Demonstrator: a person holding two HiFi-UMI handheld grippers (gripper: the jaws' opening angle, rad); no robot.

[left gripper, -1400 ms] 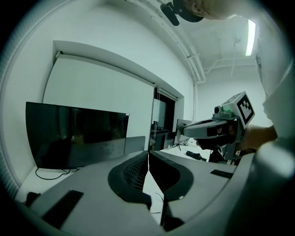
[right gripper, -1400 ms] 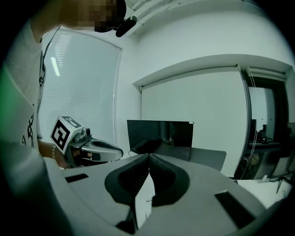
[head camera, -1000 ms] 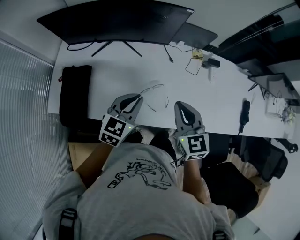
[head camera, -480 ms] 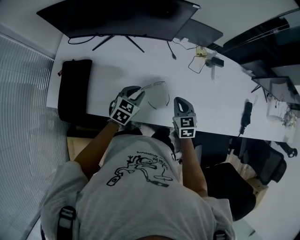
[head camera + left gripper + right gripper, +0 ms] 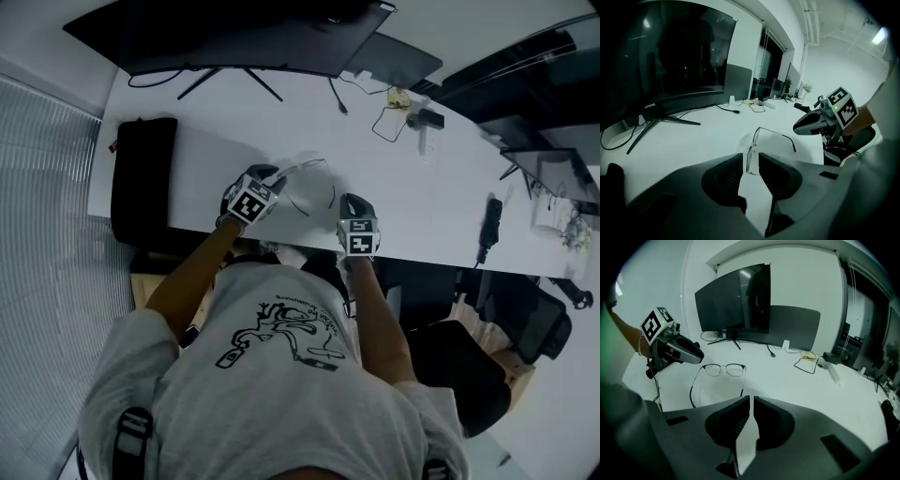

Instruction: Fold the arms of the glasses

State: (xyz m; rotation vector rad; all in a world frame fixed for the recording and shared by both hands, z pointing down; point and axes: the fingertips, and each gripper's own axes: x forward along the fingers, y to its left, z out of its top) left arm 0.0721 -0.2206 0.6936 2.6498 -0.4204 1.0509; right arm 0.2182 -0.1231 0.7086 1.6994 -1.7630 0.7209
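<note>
Left claw (image 5: 751, 158): narrow gap, glasses (image 5: 754, 140) corner lined up in it, not pinched | right claw (image 5: 751, 399): jaws cracking open, nothing between | glasses: near counter (image 5: 422, 197) front edge, arms still out | tip imo: pin frame gently first, then nudge one arm inward near its hinge

The glasses (image 5: 307, 166) lie on the white desk (image 5: 441, 178), close to its near edge and between my two hands. My left gripper (image 5: 270, 172) is at their left end, and my right gripper (image 5: 352, 200), jaws just starting to open on nothing, sits just beside their right arm. A dark monitor (image 5: 234, 33) stands at the far edge, and a black bag (image 5: 141, 178) lies at the left.
</note>
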